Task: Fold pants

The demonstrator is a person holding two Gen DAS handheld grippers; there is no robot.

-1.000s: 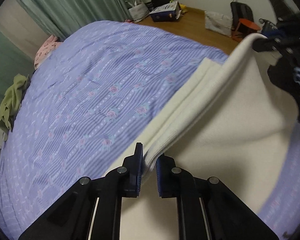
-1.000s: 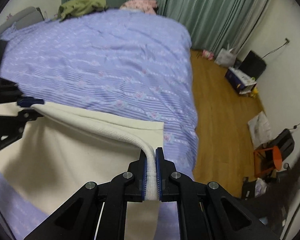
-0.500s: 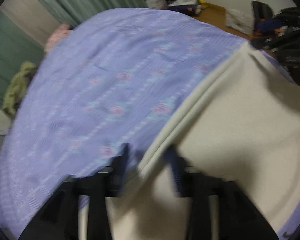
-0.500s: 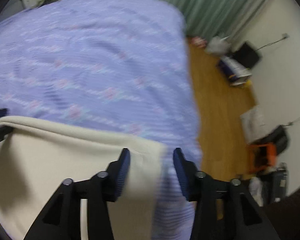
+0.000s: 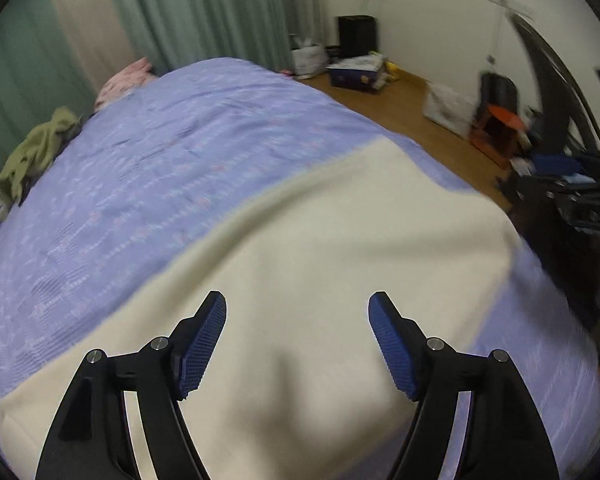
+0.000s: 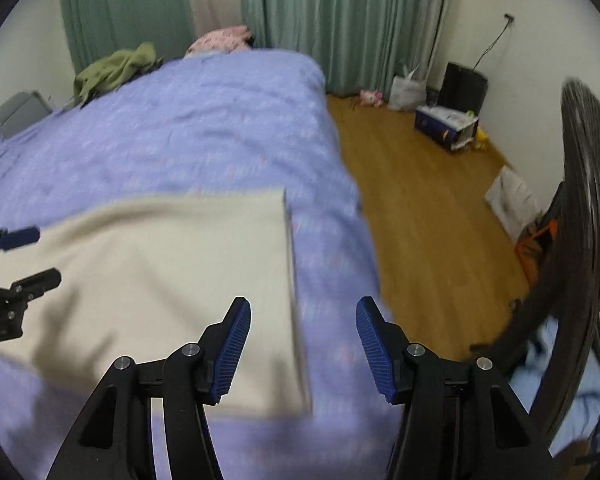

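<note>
Right gripper [image 6: 303, 350], jaws apart, hung above folded cream pants [image 6: 160, 280] lying flat on the bed [image 6: 204, 132].

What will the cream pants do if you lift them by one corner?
The cream pants would probably flop and unfold, since they lie limp in soft flat layers on the purple bedspread. They look thick, so likely a bit heavy. Fuzzy-looking cloth shouldn't slip from ridged tongs.
</note>
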